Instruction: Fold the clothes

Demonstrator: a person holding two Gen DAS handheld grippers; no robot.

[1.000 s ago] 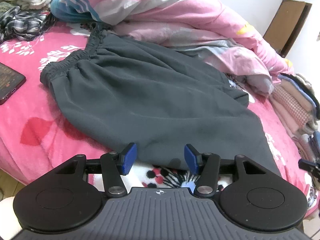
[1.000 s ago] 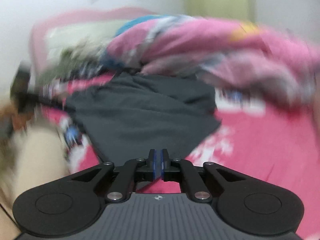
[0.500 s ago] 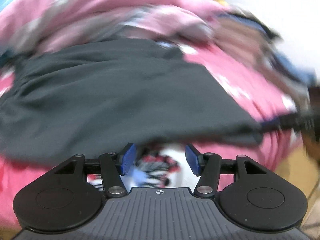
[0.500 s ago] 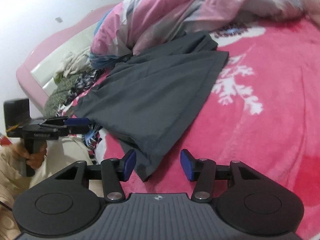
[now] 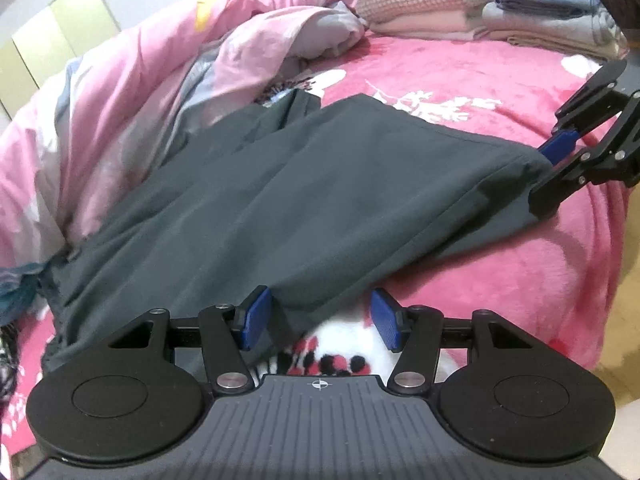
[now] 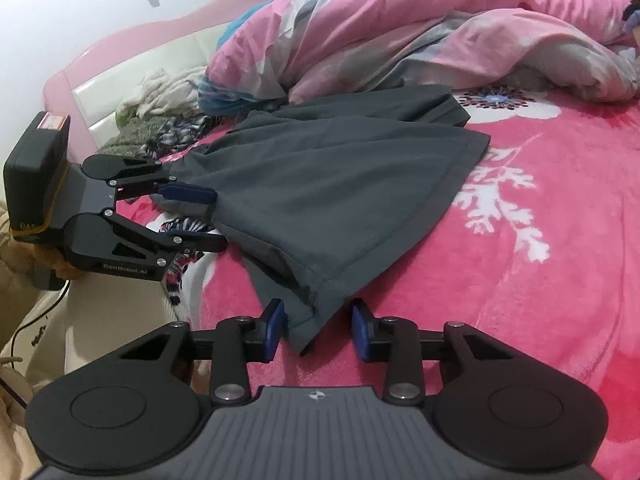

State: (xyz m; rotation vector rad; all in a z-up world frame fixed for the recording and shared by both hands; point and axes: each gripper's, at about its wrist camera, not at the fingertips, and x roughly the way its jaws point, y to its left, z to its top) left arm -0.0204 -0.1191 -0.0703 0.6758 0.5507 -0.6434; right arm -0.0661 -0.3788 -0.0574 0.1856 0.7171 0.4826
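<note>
Dark grey shorts (image 5: pixel 320 184) lie spread on the pink floral blanket (image 5: pixel 480 80). My left gripper (image 5: pixel 322 320) is open at the near edge of the shorts, and the cloth edge lies by its left pad (image 5: pixel 258 316). The right wrist view shows that same gripper (image 6: pixel 204 218) open, one finger above and one below the shorts' side edge. My right gripper (image 6: pixel 318 330) is open, with the hem corner of the shorts (image 6: pixel 340 208) resting between its pads. From the left wrist view it (image 5: pixel 548 172) straddles the far corner.
A rumpled pink quilt (image 6: pixel 400 32) is heaped behind the shorts. Folded clothes (image 5: pixel 480 4) are stacked at the far end of the bed. Loose garments (image 6: pixel 168 92) lie by the pink headboard (image 6: pixel 100 64). A person's light trousers (image 6: pixel 100 320) are beside the bed edge.
The right gripper went from shut to open and dropped onto the hem corner. The left gripper swung round to the shorts' side edge and stayed open.
</note>
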